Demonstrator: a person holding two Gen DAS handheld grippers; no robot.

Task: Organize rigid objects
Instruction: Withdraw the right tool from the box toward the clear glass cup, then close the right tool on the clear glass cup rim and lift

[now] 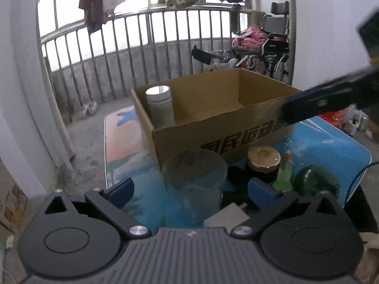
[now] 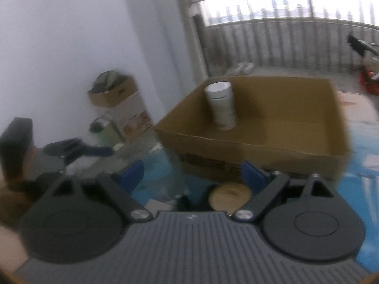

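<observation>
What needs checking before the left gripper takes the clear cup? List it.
1. Left gripper open wide: ok.
2. Clear cup between its fingers, upright: ok.
3. Pads touching the cup: cannot tell.
4. Cardboard box has room beside the white canister: ok.
5. Right gripper empty and open: ok.
6. Gold-lidded jar stands close to the cup: not ok, may get knocked.

Partly hidden, seemingly "国民运动" on the cardboard box [image 1: 239,142] front

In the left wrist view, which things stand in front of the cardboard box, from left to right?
Clear plastic cup → dark jar with gold lid → small green bottle → round green object.
</observation>
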